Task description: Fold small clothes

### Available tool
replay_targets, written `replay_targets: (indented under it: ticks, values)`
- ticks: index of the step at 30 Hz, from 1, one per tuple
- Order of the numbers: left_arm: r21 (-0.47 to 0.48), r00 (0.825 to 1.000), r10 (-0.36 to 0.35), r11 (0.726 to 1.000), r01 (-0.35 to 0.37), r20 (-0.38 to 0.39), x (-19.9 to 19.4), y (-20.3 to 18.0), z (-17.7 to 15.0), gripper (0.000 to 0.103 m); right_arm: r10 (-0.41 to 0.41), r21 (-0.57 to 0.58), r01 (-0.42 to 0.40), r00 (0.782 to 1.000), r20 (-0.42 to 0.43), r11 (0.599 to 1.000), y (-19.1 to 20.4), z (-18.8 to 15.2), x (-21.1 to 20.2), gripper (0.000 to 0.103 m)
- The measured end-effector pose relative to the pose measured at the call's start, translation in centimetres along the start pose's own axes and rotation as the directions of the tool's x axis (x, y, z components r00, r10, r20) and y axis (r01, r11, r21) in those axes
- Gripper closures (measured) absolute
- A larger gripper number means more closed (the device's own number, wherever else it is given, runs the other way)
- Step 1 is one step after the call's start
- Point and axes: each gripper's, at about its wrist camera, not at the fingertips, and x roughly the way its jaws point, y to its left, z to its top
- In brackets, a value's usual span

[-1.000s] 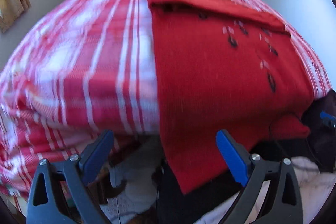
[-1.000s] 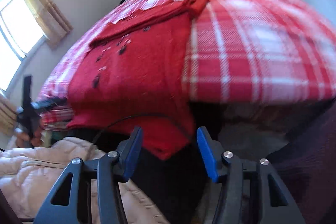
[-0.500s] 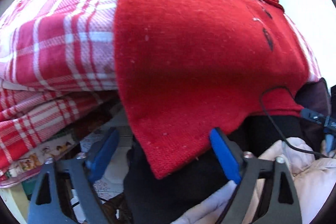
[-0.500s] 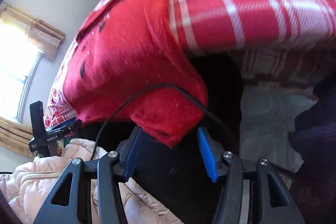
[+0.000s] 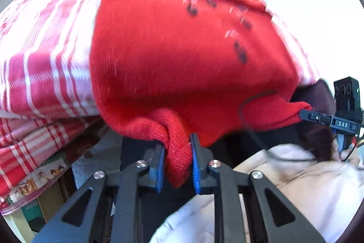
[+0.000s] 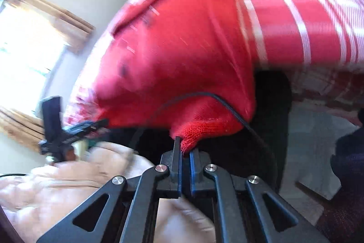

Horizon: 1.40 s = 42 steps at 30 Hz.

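A red knit sweater with small dark marks lies on the red-and-white plaid bed, its lower hem hanging over the near edge. My left gripper is shut on the hem's left corner, which bunches between the blue pads. In the right wrist view the sweater fills the centre, and my right gripper is shut on its other hem corner. Each gripper shows in the other's view: the right one in the left wrist view, the left one in the right wrist view.
A pale pink padded jacket lies below both grippers. A thin black cable runs across the hem. Dark clothing sits under the bed edge. A window with wooden-coloured curtains is on the left wall.
Both grippers moved in onto the hanging hem and closed on its two corners. They were open half a second ago. The hem is now bunched in each grip.
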Motion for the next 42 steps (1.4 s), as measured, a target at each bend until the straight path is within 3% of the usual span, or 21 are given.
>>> replay_targets:
  ticks: [5,7,10,12,14,16,17,21,24,26,27,28,29,31,33,36,38,39,40,41,42]
  values:
    - [-0.049,0.987,-0.079,0.995,0.087,0.138,-5.1,0.4,4.0,0.082,0.182,0.007,-0.186,0.969,0.167,0.983,2.1,3.0,-5.5,0.099]
    - [-0.056,0.978,-0.088,0.993,0.1,0.188,-6.4,0.8,6.4,0.082,0.199,-0.011,-0.202,0.958,0.206,0.979,2.5,4.8,-6.6,0.099]
    - [-0.059,0.969,-0.051,0.996,0.068,0.242,-7.0,1.1,10.2,0.081,0.195,-0.038,-0.192,0.94,0.28,0.981,2.8,8.5,-7.6,0.099]
    - [-0.072,0.965,0.016,0.997,0.003,0.262,-6.1,1.7,12.7,0.079,0.176,-0.019,-0.18,0.931,0.32,0.984,2.2,11.2,-7.3,0.099]
    - [-0.116,0.967,0.065,0.993,-0.037,0.246,-4.4,2.9,14.9,0.069,0.139,-0.001,-0.148,0.922,0.361,0.989,1.1,13.9,-6.4,0.099]
    - [-0.184,0.968,0.145,0.977,-0.108,0.204,-2.1,4.3,16.7,0.049,0.082,0.013,-0.094,0.922,0.379,0.996,0.2,15.6,-5.3,0.097]
    - [-0.212,0.967,0.173,0.968,-0.132,0.186,-1.4,5.0,17.3,0.046,0.052,0.033,-0.07,0.919,0.392,0.997,-0.5,16.3,-4.9,0.097]
    - [-0.303,0.974,0.185,0.943,-0.138,0.132,0.7,7.9,17.7,0.043,0.097,0.065,-0.134,0.909,0.405,0.989,-2.0,17.2,-5.6,0.097]
    - [-0.296,0.975,0.177,0.946,-0.131,0.137,0.7,8.4,17.3,0.043,0.142,0.004,-0.161,0.886,0.442,0.987,-0.9,16.3,-8.6,0.095]
    - [-0.281,0.969,0.201,0.947,-0.155,0.146,0.5,8.6,17.0,0.043,0.177,-0.045,-0.178,0.847,0.502,0.983,-0.3,14.9,-12.3,0.078]
    - [-0.276,0.966,0.209,0.947,-0.162,0.149,0.5,8.5,17.1,0.043,0.18,-0.061,-0.175,0.825,0.536,0.983,0.0,14.2,-14.2,0.048]
    - [-0.267,0.965,0.214,0.949,-0.168,0.154,0.4,8.4,17.2,0.043,0.176,-0.065,-0.169,0.811,0.559,0.984,0.1,13.8,-15.4,0.025]
    - [-0.254,0.962,0.217,0.952,-0.172,0.164,0.1,8.4,17.1,0.043,0.168,-0.073,-0.155,0.784,0.597,0.985,0.3,13.2,-17.3,0.024]
    - [-0.217,0.956,0.225,0.959,-0.183,0.187,-0.8,8.0,17.3,0.041,0.214,-0.121,-0.177,0.759,0.615,0.977,0.9,11.9,-20.1,0.024]
    - [-0.161,0.946,0.248,0.963,-0.217,0.209,-1.5,7.6,17.3,0.029,0.289,-0.167,-0.237,0.735,0.613,0.957,1.7,9.7,-23.4,0.024]
    - [-0.089,0.93,0.274,0.962,-0.259,0.245,-2.4,7.0,17.0,0.026,0.308,-0.201,-0.234,0.677,0.669,0.951,2.7,6.9,-28.3,0.024]
    - [-0.067,0.929,0.276,0.961,-0.268,0.246,-2.8,6.8,17.2,0.026,0.258,-0.194,-0.171,0.605,0.753,0.966,3.7,4.4,-33.4,0.024]
    - [-0.054,0.928,0.278,0.961,-0.273,0.249,-3.1,6.6,17.2,0.026,0.241,-0.19,-0.149,0.58,0.778,0.971,3.9,3.6,-34.9,0.024]
    - [-0.04,0.924,0.285,0.958,-0.285,0.255,-3.3,6.4,17.4,0.026,0.213,-0.18,-0.114,0.538,0.816,0.977,4.3,2.4,-37.2,0.024]
    - [-0.029,0.919,0.296,0.954,-0.299,0.262,-3.6,6.2,17.4,0.026,0.182,-0.168,-0.072,0.479,0.859,0.983,4.8,0.9,-40.1,0.024]
    - [-0.016,0.913,0.307,0.949,-0.314,0.27,-3.9,6.0,17.4,0.026,0.168,-0.161,-0.055,0.449,0.878,0.985,5.1,0.3,-41.5,0.024]
